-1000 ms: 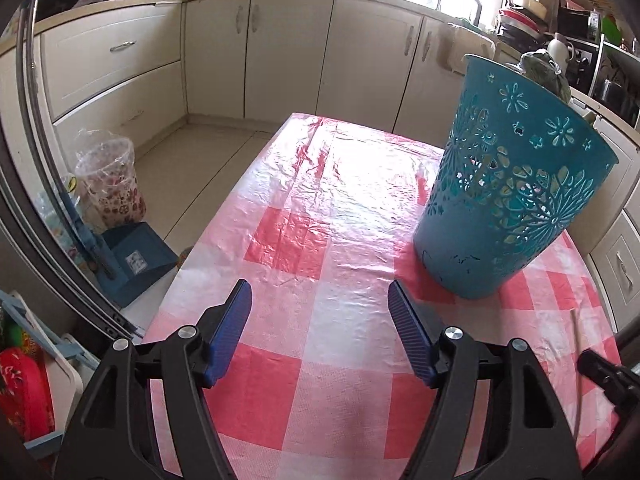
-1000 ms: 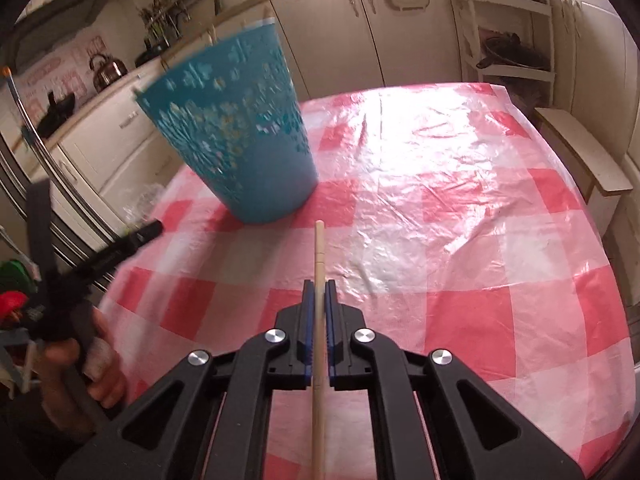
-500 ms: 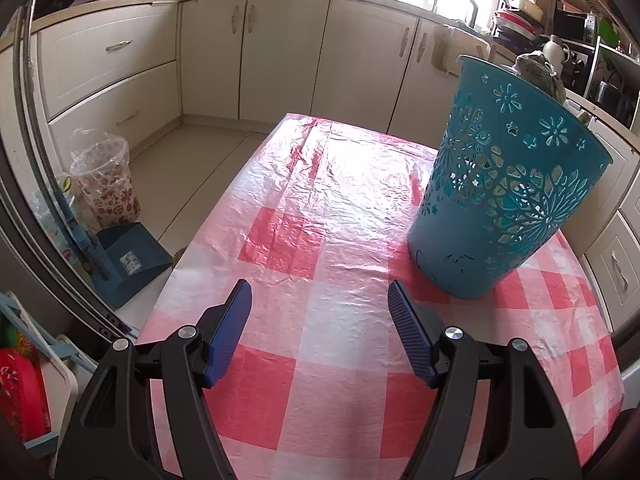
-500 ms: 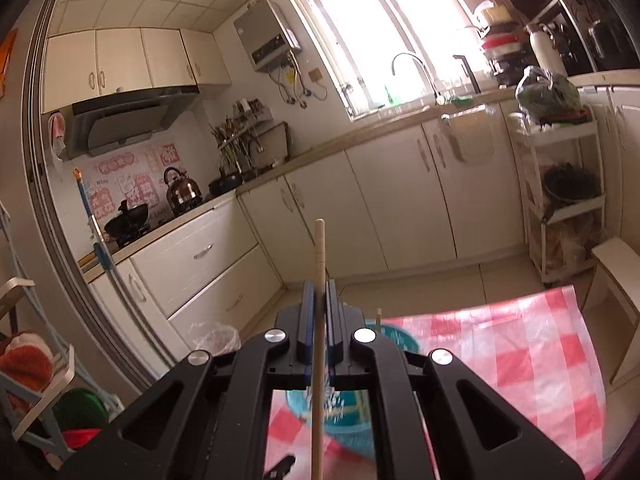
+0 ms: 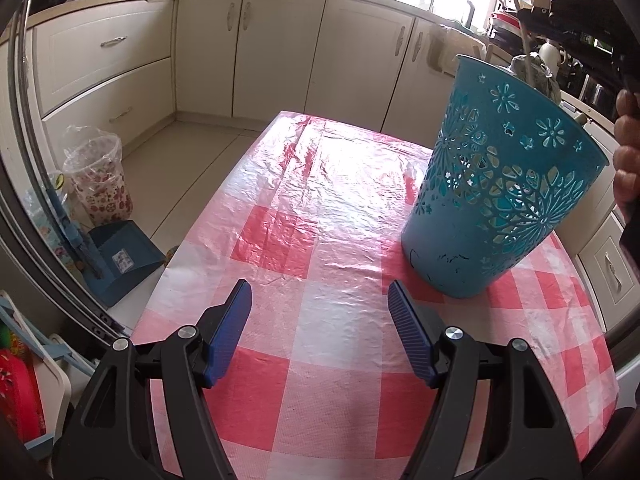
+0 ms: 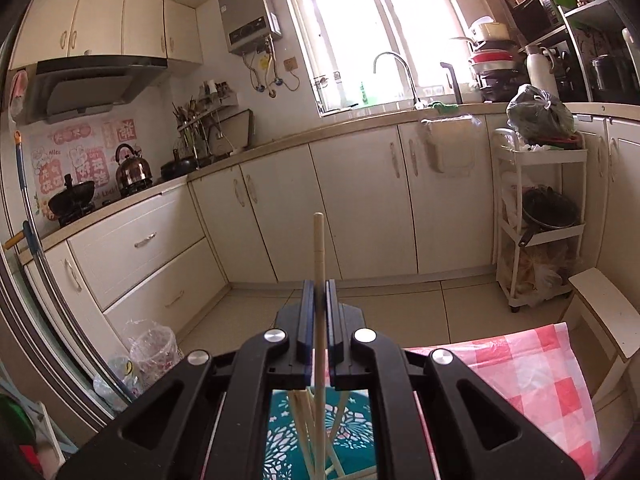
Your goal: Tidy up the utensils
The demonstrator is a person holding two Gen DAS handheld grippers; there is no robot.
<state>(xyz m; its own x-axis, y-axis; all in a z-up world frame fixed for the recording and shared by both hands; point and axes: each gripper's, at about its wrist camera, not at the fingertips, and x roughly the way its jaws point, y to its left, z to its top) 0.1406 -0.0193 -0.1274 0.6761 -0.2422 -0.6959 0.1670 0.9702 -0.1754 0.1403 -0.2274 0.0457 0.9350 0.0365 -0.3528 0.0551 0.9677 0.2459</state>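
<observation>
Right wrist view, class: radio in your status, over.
Right gripper shut on chopstick, above teal basket. Left gripper open, empty. Nothing blocking.

Kettle [image 6: 133,168] and wok [image 6: 72,197] on counter; dustpan [image 5: 120,260] on floor; trolley [image 6: 540,220] beside cabinets; faucet [image 6: 394,70] under window.
</observation>
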